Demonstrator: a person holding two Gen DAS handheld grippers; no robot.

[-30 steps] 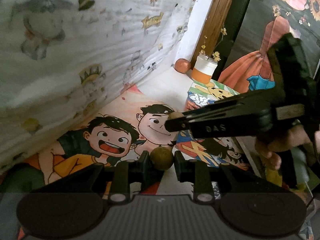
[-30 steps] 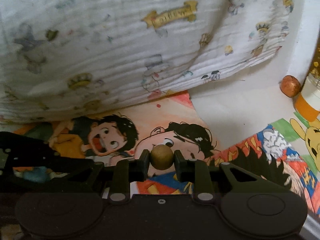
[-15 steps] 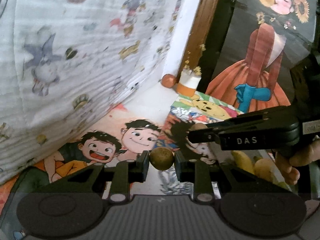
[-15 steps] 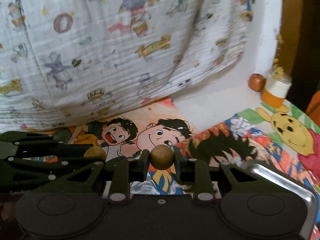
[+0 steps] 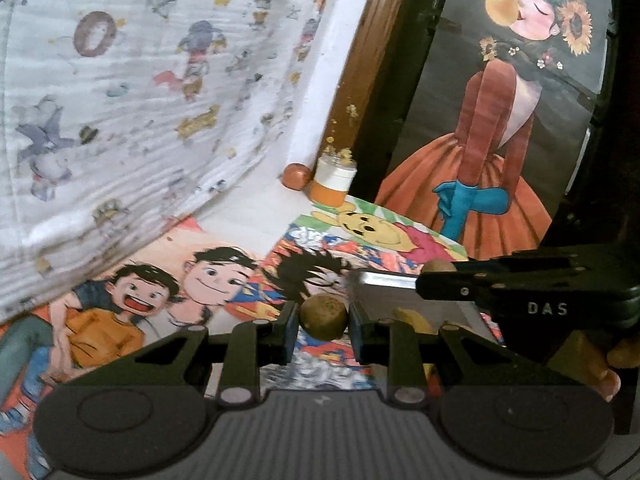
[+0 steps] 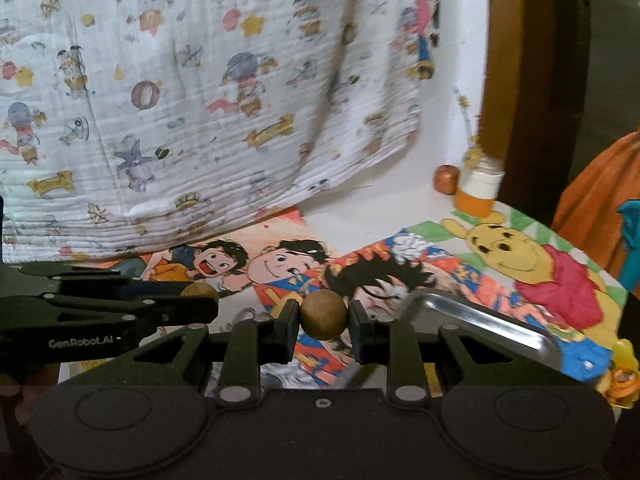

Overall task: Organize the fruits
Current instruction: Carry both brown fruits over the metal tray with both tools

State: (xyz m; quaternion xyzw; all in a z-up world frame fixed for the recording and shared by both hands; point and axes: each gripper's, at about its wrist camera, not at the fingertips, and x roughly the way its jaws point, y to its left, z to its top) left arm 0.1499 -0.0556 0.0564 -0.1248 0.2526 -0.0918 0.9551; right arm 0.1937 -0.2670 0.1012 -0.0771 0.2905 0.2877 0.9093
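My left gripper (image 5: 323, 317) is shut on a small round brown fruit (image 5: 323, 316) and holds it above the cartoon mat. My right gripper (image 6: 323, 314) is shut on a second round brown fruit (image 6: 323, 314). In the left wrist view the right gripper (image 5: 440, 270) reaches in from the right with its fruit (image 5: 438, 266) over the metal tray (image 5: 384, 286). In the right wrist view the left gripper (image 6: 200, 294) lies at the left with its fruit (image 6: 196, 290). The tray's rim (image 6: 480, 316) shows at the right. Yellow fruit (image 5: 412, 318) lies in the tray.
A printed white cloth (image 6: 200, 100) hangs behind the mat. A reddish-brown round fruit (image 6: 446, 179) and a small orange-and-white jar (image 6: 478, 190) stand by the wooden post at the back. A painted panel of a girl (image 5: 500, 140) stands at the right. Small yellow and orange things (image 6: 622, 376) lie at the right edge.
Both grippers have risen and moved right with their fruits, from over the two cartoon boys toward the tray. The tray has come into view under them.
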